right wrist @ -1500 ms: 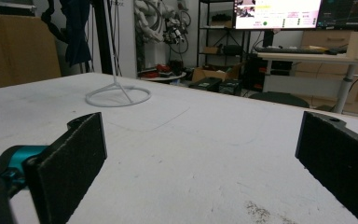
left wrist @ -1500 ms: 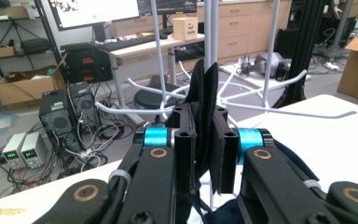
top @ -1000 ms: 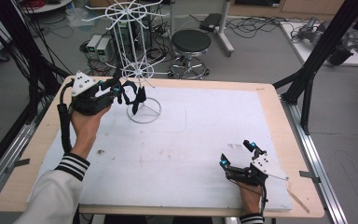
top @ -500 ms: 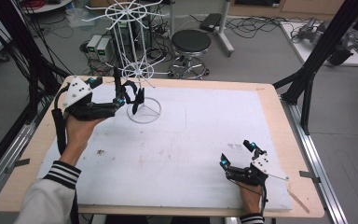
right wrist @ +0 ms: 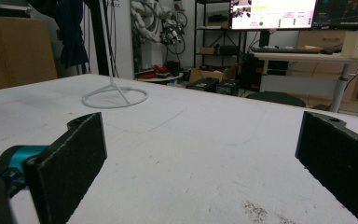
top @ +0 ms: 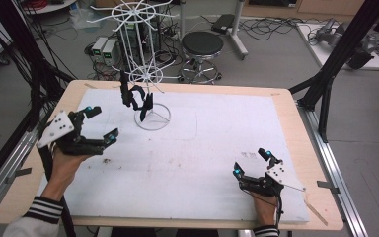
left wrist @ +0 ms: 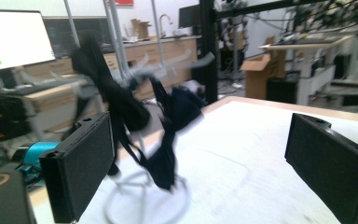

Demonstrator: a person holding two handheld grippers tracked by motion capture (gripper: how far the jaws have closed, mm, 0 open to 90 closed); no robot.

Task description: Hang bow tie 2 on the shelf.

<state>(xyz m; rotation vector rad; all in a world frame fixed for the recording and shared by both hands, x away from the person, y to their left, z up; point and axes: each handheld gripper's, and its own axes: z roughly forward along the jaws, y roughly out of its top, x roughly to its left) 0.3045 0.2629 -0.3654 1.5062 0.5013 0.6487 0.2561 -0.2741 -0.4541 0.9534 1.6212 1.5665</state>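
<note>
- The left gripper has moved away from the white wire rack, back toward the person. A second ago it was right up at the rack.
- Its jaws have just been opening and now stand wide, with nothing between them.
- The black cloth hangs on the rack, apart from the gripper.
- The right gripper rests in the same place near the table's front edge, jaws wide and empty.

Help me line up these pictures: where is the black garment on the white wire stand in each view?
High view: black garment hangs upper left of centre.
Left gripper view: left of centre, blurred.
Right gripper view: dark cloth at top left, probably it.
Shared landmark: the stand's ring base.
</note>
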